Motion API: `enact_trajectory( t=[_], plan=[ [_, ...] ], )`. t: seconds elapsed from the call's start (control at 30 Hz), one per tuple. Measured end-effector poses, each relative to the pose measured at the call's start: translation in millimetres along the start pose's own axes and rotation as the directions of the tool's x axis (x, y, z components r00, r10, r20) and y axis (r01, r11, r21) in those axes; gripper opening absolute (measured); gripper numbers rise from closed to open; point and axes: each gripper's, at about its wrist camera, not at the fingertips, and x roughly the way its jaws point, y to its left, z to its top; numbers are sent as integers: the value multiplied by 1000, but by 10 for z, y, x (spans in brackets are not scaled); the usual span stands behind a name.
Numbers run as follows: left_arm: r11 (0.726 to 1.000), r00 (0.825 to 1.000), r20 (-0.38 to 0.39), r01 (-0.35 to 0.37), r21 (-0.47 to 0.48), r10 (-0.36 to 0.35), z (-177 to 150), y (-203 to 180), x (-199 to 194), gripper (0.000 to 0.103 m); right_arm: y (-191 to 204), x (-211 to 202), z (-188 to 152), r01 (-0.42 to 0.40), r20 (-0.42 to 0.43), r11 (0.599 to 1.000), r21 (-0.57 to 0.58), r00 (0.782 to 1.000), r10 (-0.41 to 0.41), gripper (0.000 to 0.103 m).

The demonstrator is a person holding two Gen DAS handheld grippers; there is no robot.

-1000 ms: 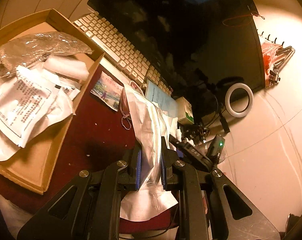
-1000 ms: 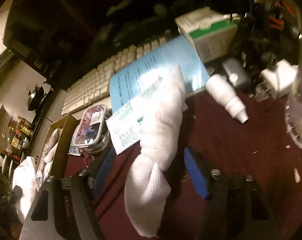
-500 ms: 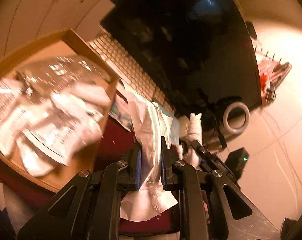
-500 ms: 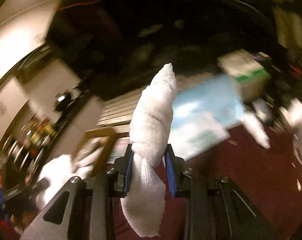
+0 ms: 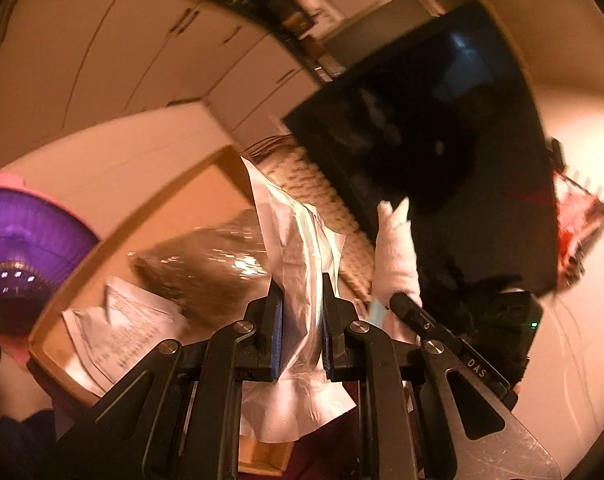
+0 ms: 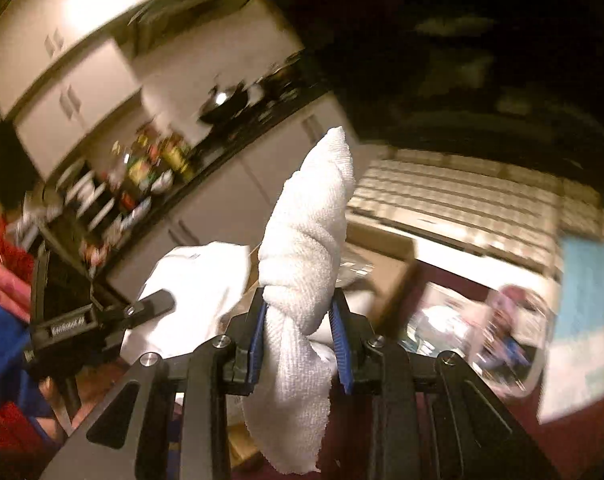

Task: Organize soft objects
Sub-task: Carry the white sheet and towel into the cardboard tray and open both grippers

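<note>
Left hand-held gripper [image 5: 298, 334] pinches a foil packet [image 5: 298, 264]; right hand-held gripper [image 6: 300, 344] pinches a knotted towel [image 6: 305, 240]

Keyboard [image 6: 453, 200] and cardboard box's [image 5: 150, 216] contents (crinkly packets) smeared by blur

The right hand-held gripper [image 6: 300, 342] clamps a knotted white towel [image 6: 305, 248] between its blue pads, the towel standing up past the fingers and hanging below them. At left, the left hand-held gripper [image 6: 158, 302] carries a white packet [image 6: 200, 276] (blurred). Behind lie a cardboard box [image 6: 399, 280], a pale keyboard [image 6: 453, 200] and the dark red desk [image 6: 569, 440].
</note>
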Motion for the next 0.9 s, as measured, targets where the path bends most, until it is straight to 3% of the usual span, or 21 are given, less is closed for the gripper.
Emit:
enact_trajectory(
  t=[0.2,0.37,0.5,0.57,0.63,0.67,0.7,0.8,0.83,0.9],
  plan=[
    [998,999,-15,-51,-41,51,114,249,163,14,27,520,215,70,-75,993,-94,994,-77,29],
    [994,995,-31,-100,-50,98,129,370,288,14,1,892,326,173,-111,959,-223,973,-201,30],
    [994,995,-51,-85,-67,82,94,382,379,16,63,1136,291,146,-188,947,-287,960,-206,32],
    [997,997,-52,-53,-53,51,71,355,379,20,120,1135,233,116,-195,947,-299,964,-180,35],
    [998,997,-30,-65,-14,64,52,303,327,36,159,1071,220,125,-166,946,-298,969,-181,37],
    [996,996,-9,-84,-2,84,44,281,296,48,165,1044,231,140,-149,945,-294,970,-190,42],
    [993,993,26,-119,10,119,43,275,252,53,184,1004,252,159,-125,945,-285,972,-201,51],
    [964,960,110,-264,37,259,12,237,180,54,136,810,294,232,-62,951,-202,967,-249,54],
    [958,953,121,-285,42,278,-13,231,166,54,121,719,303,225,-49,959,-171,970,-237,54],
    [961,957,122,-271,57,263,-90,187,130,54,127,528,264,169,-39,977,-131,984,-175,54]
  ],
)
